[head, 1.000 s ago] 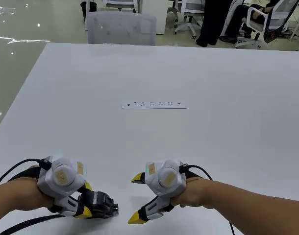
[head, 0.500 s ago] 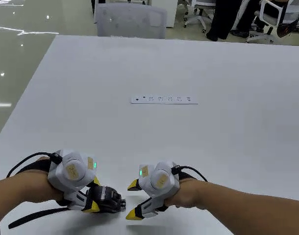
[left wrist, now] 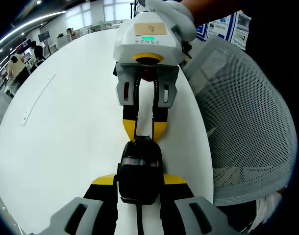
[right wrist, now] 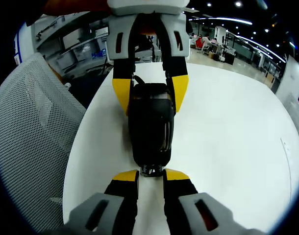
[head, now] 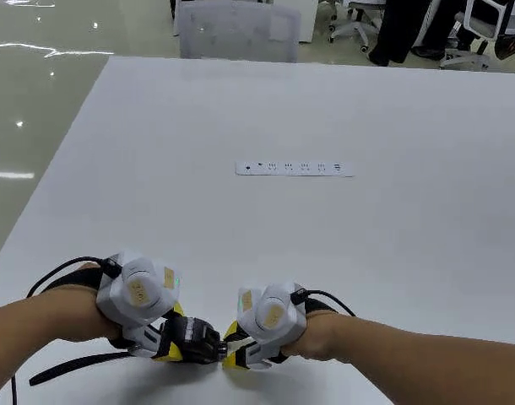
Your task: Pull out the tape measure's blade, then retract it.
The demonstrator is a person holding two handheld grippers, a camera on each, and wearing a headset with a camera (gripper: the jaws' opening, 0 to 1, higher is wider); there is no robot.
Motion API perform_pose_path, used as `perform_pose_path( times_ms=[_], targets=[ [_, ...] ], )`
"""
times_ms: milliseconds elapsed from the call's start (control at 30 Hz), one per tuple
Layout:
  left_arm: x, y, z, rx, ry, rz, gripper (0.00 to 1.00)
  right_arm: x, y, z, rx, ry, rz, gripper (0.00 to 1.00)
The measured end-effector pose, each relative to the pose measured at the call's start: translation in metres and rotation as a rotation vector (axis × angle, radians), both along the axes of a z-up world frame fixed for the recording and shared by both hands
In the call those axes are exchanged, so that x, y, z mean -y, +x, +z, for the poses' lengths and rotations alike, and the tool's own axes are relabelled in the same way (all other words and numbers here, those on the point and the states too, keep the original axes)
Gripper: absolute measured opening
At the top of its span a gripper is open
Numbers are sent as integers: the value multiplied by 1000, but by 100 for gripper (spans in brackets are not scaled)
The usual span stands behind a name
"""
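A tape measure (head: 192,339) is held between two hand-held grippers close to the near edge of the table (head: 367,253).
The black case is clamped across its sides by the left hand-held gripper (head: 166,344), whose jaws are closed on it. The right hand-held gripper (head: 230,348) is set nose to nose with it, its jaws drawn narrow onto the blade's end tab, which sits against the case's mouth. Wide bare table lies ahead, up to a white power strip (head: 295,169) well apart at mid-table. A grey chair (head: 236,31) is stood at the far edge, and a mesh chair back (left wrist: 242,122) is seen just off the near edge. "XENSE" can be read on the right hand-held gripper's housing in the left gripper view, above a green light.
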State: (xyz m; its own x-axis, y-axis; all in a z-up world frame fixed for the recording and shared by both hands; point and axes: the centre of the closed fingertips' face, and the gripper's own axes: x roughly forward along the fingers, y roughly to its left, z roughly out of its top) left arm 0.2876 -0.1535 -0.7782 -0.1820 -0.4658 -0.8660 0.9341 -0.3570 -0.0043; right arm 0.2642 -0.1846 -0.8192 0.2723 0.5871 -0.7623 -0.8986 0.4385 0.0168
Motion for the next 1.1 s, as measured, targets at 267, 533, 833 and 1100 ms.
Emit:
perform_pose_path(
  times_ms=[267, 533, 833, 1100],
  targets=[
    [1, 0, 0, 0, -1, 7, 29, 0, 3, -1, -10, 3, -3, 15],
    [1, 1, 0, 4, -3, 7, 29, 1, 4, -1, 13, -17, 28, 13],
    [1, 0, 0, 7, 0, -8, 29, 3, 2, -1, -6, 4, 21, 11],
    [2, 1, 1, 8, -1, -3, 29, 9, 1, -1, -13, 31, 5, 11]
  ],
)
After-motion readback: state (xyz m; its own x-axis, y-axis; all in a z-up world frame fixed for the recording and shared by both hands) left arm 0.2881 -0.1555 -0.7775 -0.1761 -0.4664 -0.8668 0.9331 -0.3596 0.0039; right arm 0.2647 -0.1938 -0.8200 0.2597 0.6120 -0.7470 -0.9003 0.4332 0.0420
